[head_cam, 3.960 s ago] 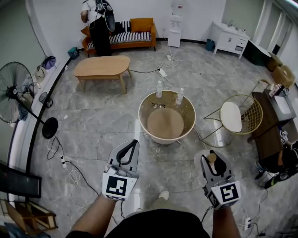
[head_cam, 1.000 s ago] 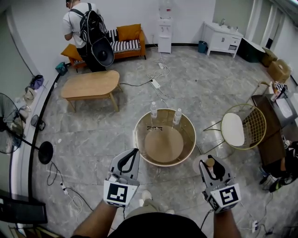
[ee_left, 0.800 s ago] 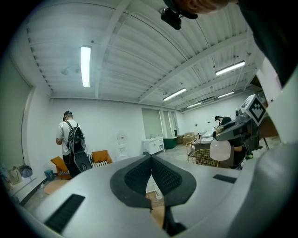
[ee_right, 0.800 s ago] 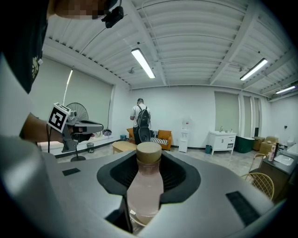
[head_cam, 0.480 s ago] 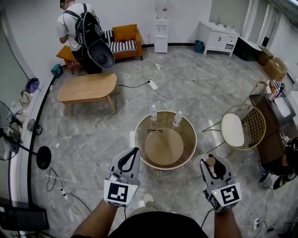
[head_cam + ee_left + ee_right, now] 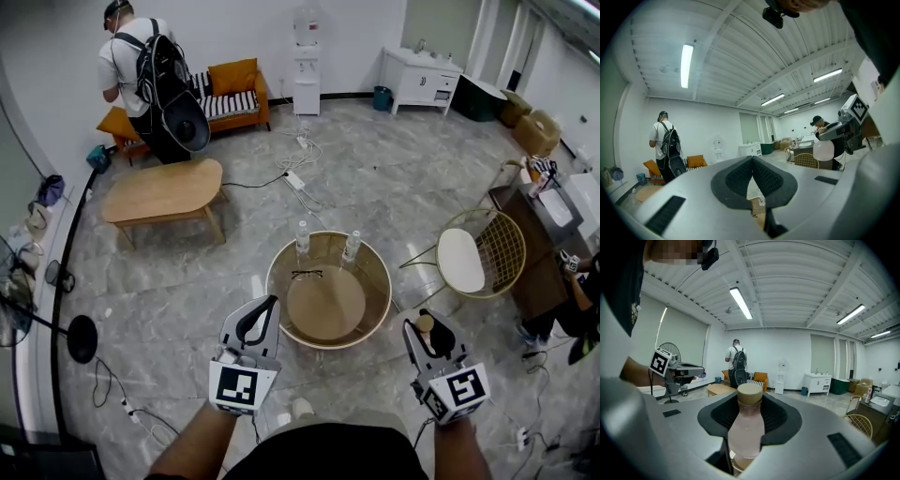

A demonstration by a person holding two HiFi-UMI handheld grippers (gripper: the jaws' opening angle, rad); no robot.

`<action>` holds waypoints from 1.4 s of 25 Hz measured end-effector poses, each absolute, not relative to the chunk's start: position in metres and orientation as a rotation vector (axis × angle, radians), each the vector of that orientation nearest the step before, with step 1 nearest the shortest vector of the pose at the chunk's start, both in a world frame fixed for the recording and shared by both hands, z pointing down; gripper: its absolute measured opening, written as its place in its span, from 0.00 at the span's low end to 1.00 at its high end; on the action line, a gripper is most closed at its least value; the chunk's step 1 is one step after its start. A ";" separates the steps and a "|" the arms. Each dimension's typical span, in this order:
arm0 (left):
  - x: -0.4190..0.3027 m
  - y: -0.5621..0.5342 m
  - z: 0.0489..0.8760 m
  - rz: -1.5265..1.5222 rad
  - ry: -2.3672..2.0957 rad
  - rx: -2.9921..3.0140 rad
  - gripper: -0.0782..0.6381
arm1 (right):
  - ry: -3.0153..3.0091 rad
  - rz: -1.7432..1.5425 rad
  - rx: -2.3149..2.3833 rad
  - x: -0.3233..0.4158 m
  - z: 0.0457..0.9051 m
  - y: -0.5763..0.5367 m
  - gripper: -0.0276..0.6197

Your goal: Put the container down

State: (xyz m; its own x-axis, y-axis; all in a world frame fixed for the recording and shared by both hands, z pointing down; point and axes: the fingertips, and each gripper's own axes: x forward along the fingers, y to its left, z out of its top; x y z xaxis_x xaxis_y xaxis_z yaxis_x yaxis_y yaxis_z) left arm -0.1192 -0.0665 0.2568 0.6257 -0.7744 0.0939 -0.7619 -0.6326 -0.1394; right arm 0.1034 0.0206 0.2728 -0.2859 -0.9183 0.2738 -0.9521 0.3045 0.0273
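Observation:
My right gripper (image 6: pixel 429 330) is shut on a pale pink bottle with a tan cap (image 6: pixel 425 324), held upright above the floor, right of the round table (image 6: pixel 379 279). The right gripper view shows that bottle (image 6: pixel 747 430) clamped between the dark pads (image 6: pixel 779 417). My left gripper (image 6: pixel 255 323) hovers just left of the table's near edge. Its pads (image 6: pixel 765 176) meet at the tips with nothing between them. On the table's far side stand two clear water bottles (image 6: pixel 302 240) (image 6: pixel 352 247), with a pair of glasses (image 6: pixel 307 275) lying beside them.
A gold wire chair (image 6: pixel 480 251) stands right of the table, and a dark side table (image 6: pixel 539 230) beyond it. A wooden coffee table (image 6: pixel 164 190) and a person with a backpack (image 6: pixel 150 75) are at the far left. Cables (image 6: pixel 122 398) and a fan base (image 6: pixel 81 338) lie left.
The round table has come nearer to me and now sits between the two grippers. The person with the backpack has shifted left. Both grippers keep their pose and the right still holds the bottle.

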 end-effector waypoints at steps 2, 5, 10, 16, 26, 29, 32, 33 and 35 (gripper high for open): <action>-0.123 -0.071 0.256 -0.229 1.303 -2.755 0.13 | -2.333 0.204 1.709 0.101 0.269 0.018 0.27; -0.128 -0.076 0.260 -0.240 1.302 -2.758 0.13 | -2.329 0.186 1.711 0.098 0.264 0.014 0.27; -0.131 -0.076 0.263 -0.243 1.302 -2.753 0.13 | -2.332 0.164 1.711 0.094 0.264 0.012 0.27; -0.142 -0.087 0.260 -0.249 1.328 -2.729 0.13 | -2.356 0.151 1.701 0.090 0.262 -0.006 0.27; -0.132 -0.115 0.271 -0.268 1.415 -2.695 0.13 | -2.409 0.166 1.634 0.102 0.277 -0.043 0.27; -0.129 -0.126 0.276 -0.302 1.420 -2.687 0.13 | -2.417 0.175 1.616 0.105 0.282 -0.058 0.27; -0.128 -0.138 0.280 -0.319 1.436 -2.676 0.13 | -2.423 0.179 1.603 0.108 0.286 -0.072 0.27; -0.127 -0.142 0.280 -0.319 1.446 -2.674 0.13 | -2.423 0.181 1.600 0.110 0.288 -0.078 0.27; -0.125 -0.150 0.281 -0.309 1.462 -2.674 0.13 | -2.429 0.199 1.595 0.113 0.290 -0.088 0.27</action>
State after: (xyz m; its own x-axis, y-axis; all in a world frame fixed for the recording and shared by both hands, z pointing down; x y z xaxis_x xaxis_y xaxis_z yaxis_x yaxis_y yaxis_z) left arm -0.1248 -0.1505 0.2813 0.5247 -0.8399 0.1388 -0.8242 -0.5420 -0.1641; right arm 0.1125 -0.0877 0.2903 -0.3819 -0.8859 0.2632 -0.9169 0.3989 0.0122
